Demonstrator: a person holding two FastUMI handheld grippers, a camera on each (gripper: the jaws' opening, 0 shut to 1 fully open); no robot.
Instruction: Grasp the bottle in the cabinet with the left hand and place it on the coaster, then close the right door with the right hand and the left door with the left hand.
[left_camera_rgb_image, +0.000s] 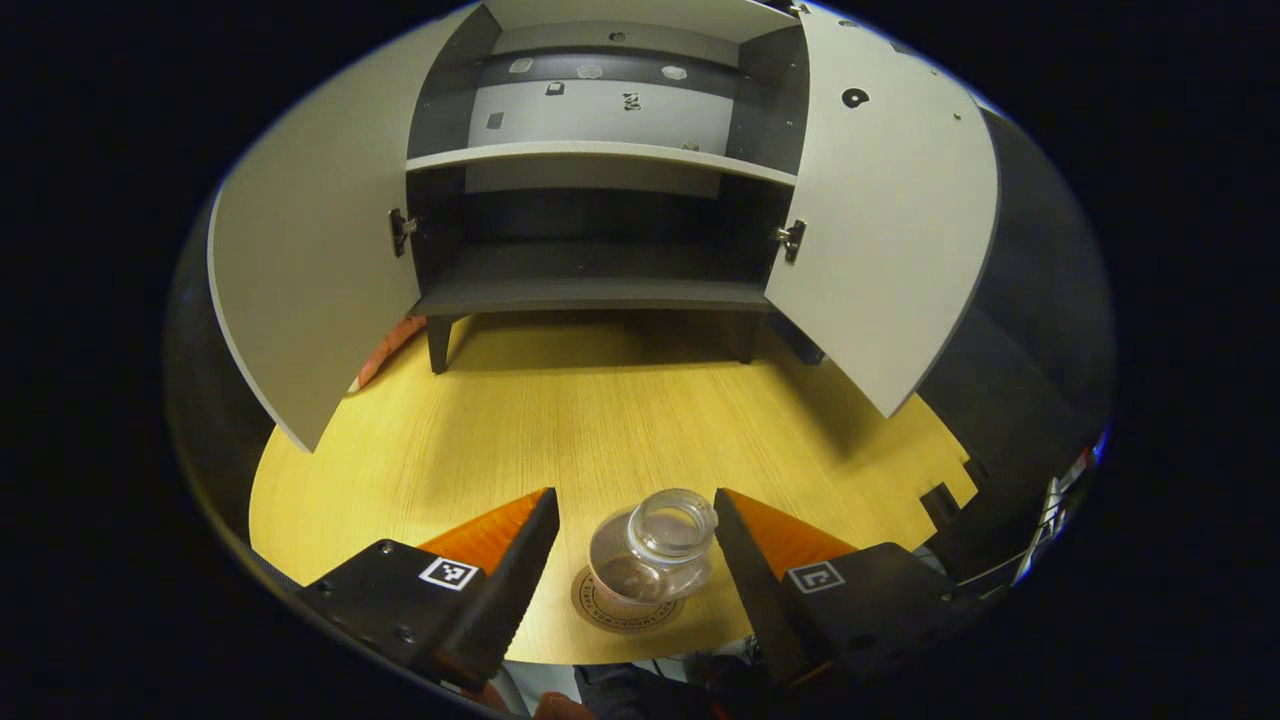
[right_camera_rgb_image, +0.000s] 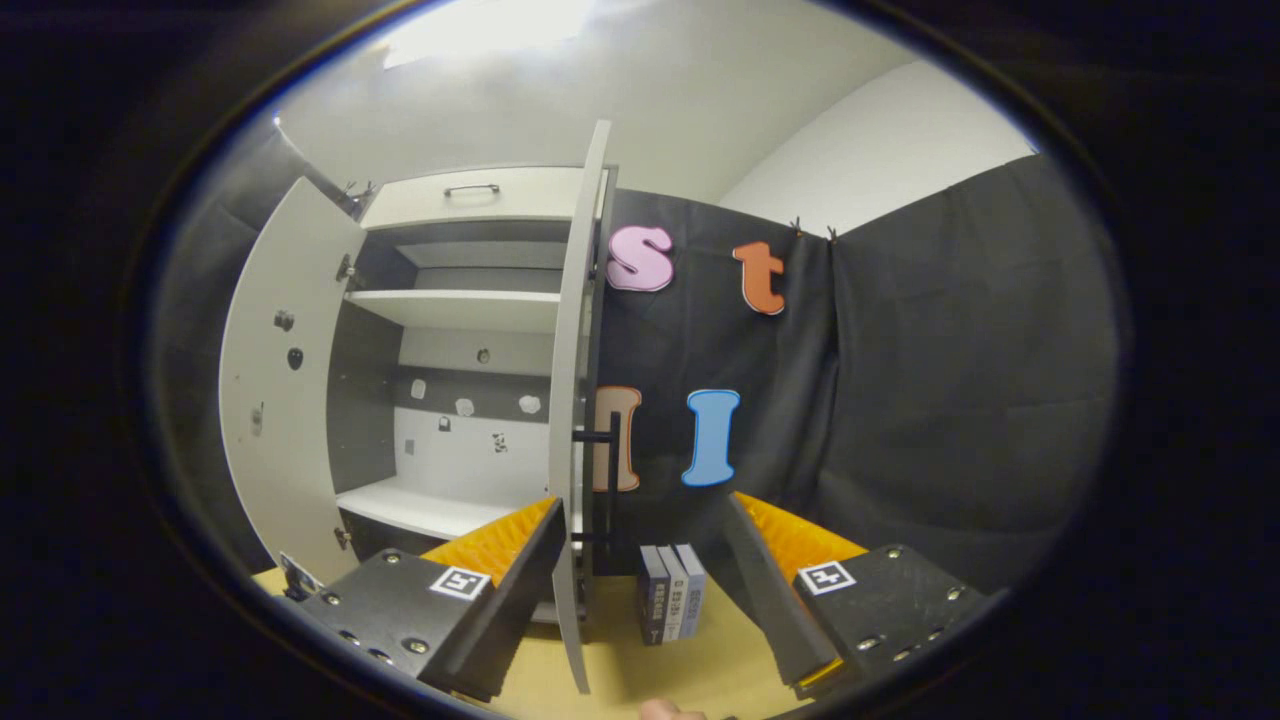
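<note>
Hovering over the table, the left gripper has its fingers spread wide, one on each side of the bottle with a clear gap on both sides; neither finger touches it. Bottle: clear, stands upright on the round coaster near the table's front edge. Its top faces the camera, something dark at the bottom.

Farther back on the table stands the cabinet, well apart from the bottle. Both doors hang open: left door swung out to one side, right door to the other. Shelves look bare; a few small stickers mark the back panel.

In the right gripper view, the right gripper is also wide open, holding nothing. The right door shows edge-on just inside its left finger, with its dark bar handle on the side toward the cloth. Whether the finger touches the door I cannot tell. Three books stand upright on the table between the fingers, farther off, against the black cloth wall.
</note>
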